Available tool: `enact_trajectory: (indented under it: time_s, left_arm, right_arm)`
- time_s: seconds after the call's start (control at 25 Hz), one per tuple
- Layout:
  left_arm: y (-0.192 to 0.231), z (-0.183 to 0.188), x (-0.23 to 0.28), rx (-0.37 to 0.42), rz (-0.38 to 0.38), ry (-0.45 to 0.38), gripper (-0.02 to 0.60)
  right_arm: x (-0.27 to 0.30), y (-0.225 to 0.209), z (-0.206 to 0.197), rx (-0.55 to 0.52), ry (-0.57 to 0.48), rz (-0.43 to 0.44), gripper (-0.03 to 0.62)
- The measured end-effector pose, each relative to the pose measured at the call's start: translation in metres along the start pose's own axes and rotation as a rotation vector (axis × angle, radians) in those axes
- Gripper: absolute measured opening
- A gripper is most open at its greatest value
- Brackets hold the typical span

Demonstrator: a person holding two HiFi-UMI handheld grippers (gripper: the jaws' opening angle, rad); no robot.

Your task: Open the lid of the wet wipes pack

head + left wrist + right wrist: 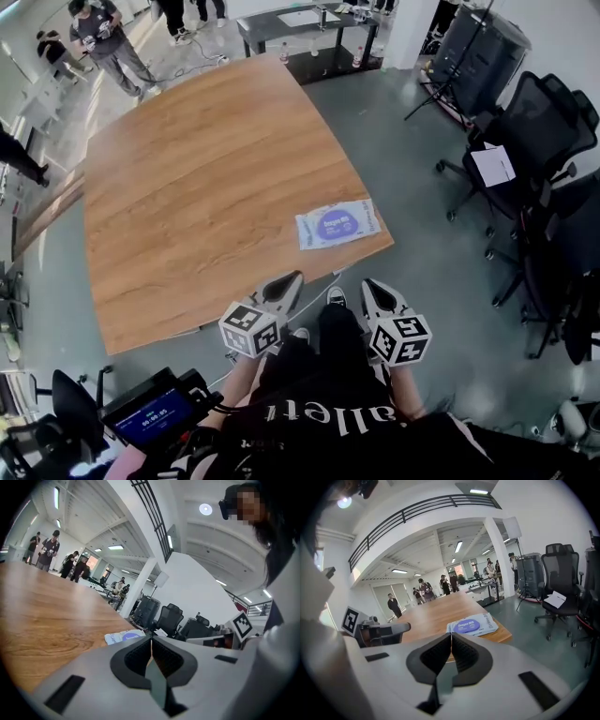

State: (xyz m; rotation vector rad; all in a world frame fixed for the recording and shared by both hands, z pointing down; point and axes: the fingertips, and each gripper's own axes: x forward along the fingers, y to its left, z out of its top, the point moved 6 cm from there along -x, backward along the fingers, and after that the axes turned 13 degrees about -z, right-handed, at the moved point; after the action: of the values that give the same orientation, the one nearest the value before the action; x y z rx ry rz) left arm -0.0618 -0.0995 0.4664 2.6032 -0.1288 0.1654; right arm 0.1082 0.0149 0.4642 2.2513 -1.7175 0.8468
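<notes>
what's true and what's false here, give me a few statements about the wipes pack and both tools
1. The wet wipes pack lies flat near a corner of the wooden table. True.
2. The left tool is clamped on the pack. False: it is shut on nothing, well apart from the pack.
3. The right tool has its jaws together with nothing between them. True.
4. The pack's lid is flipped up. False: the purple oval lid lies flat on the pack.
5. In the head view, office chairs stand right of the table. True.
</notes>
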Motion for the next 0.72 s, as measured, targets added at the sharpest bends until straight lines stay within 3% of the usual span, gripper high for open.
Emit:
enact_trajectory:
  time_s: [0.28,0.72]
  left_arm:
    - [0.034,0.012,0.043,0.008,0.125,0.030,0.006]
    - [0.082,-0.025,0.112,-0.013,0.241,0.302,0.052]
  right_arm:
    - [0.064,-0.030,0.042,-0.072,0.047,0.113,0.011]
    - [0.145,-0.058,0.051,-0.161,0.187,0.264,0.012]
